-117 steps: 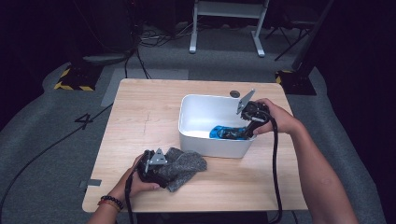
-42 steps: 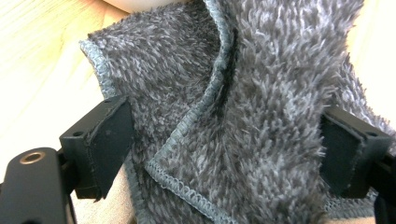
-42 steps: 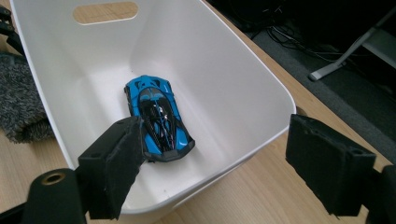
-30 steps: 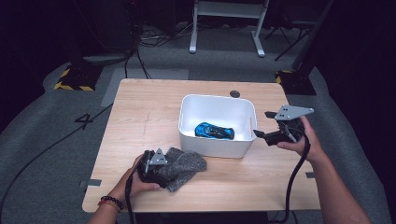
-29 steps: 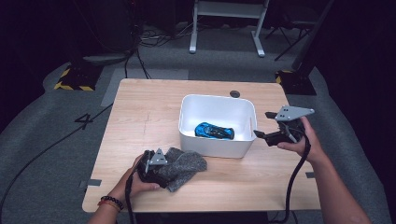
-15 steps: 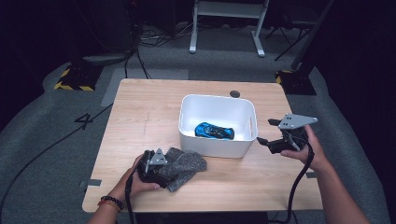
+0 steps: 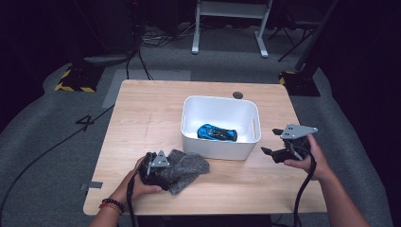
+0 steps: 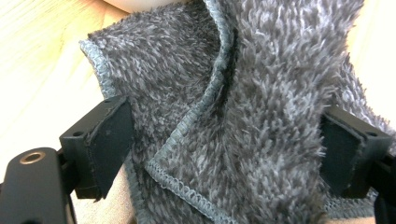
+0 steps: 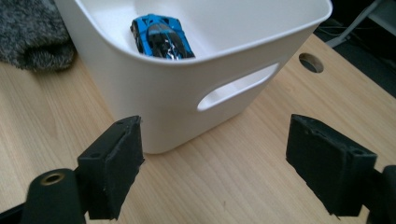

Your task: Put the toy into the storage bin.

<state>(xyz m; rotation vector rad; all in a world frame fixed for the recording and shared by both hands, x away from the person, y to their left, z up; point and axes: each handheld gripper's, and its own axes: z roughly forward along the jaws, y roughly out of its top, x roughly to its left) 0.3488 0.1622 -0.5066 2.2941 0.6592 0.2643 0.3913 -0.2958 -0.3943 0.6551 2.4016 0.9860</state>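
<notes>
Grey cloth (image 7: 188, 166) located lower centre of frame, on table (image 7: 142, 118) against white bin (image 7: 220, 149). Judged soft, light, limp; best pinched at folded hem. Left gripper (image 7: 158, 172) jaws set apart around cloth, pads not seen pressing. Right gripper (image 7: 268, 152) jaws apart, nothing between.

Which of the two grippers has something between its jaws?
The left gripper: the grey fluffy cloth fills the gap between its jaws. The right gripper stands open and empty beside the white bin.

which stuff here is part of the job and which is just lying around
In use: grey cloth between the left gripper jaws; white bin; blue toy car inside it; right gripper, open and empty beside the bin.
Lying about: white stand legs, floor cables, hazard-striped base.
</notes>
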